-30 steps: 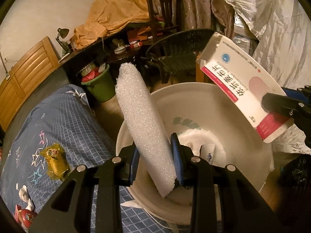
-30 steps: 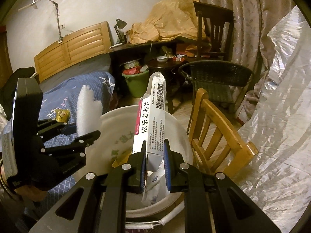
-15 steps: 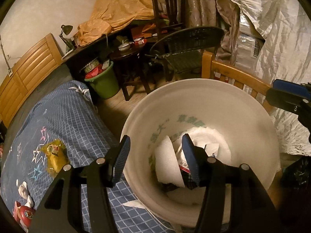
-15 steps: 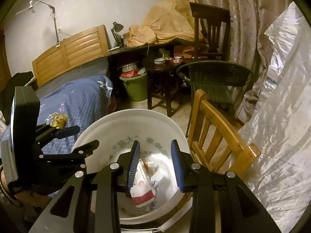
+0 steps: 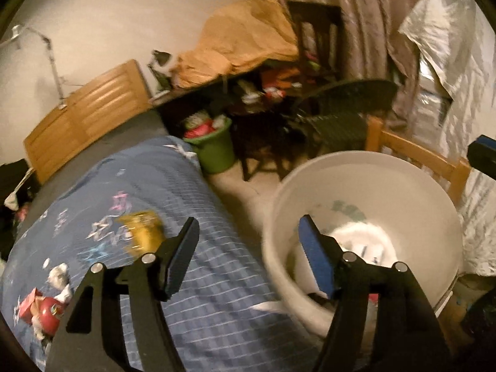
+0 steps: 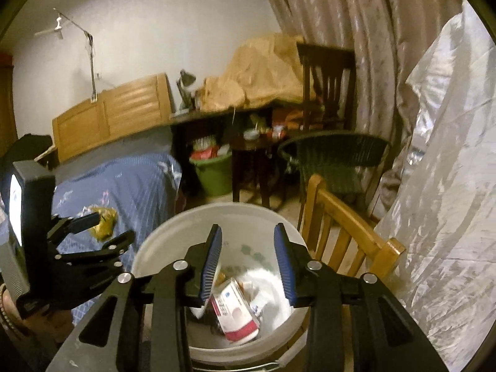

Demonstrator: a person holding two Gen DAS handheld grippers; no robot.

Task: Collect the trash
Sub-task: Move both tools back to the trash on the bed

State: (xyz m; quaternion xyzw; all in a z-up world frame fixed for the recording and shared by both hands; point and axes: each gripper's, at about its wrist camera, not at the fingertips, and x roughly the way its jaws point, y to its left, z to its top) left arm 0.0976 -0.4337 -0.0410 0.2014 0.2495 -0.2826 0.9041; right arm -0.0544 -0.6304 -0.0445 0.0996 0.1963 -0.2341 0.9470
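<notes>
Your two hand-held grippers, left [image 5: 248, 238] and right [image 6: 247, 243], have just been opening, nothing between them; one white bucket [image 6: 173, 232] below holds one medicine box [image 6: 235, 313].

White bucket [image 6: 161, 241] stands upright on the floor beside the bed, and in it the red-and-white carton [image 6: 237, 313] lies flat among white scraps. Out on the blue bedspread, a yellow wrapper [image 5: 141, 231] lies crumpled.
</notes>
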